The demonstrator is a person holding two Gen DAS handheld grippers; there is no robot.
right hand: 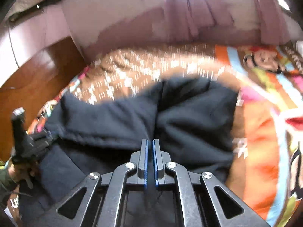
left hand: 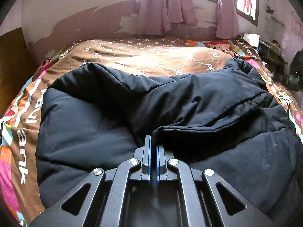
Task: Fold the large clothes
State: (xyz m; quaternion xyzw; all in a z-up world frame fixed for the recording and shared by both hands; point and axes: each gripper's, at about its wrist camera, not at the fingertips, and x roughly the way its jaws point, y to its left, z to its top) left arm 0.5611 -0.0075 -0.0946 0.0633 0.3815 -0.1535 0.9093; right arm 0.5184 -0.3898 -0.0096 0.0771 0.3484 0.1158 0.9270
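Note:
A large black padded jacket [left hand: 94,132] lies on the bed, with a sleeve [left hand: 208,98] folded across its body. My left gripper [left hand: 153,141] is shut on the edge of the sleeve cuff near the jacket's middle. In the right wrist view, which is blurred by motion, the jacket [right hand: 189,124] fills the centre. My right gripper [right hand: 150,141] is shut on a fold of the jacket's fabric. The left gripper [right hand: 37,141] also shows at the far left of that view, on the jacket's edge.
The bed has a brown and multicoloured cartoon quilt [left hand: 142,56]. Pink curtains [left hand: 162,7] hang under a window behind it. A wooden headboard [right hand: 37,71] stands on the left. A cluttered side table [left hand: 272,51] is at the right.

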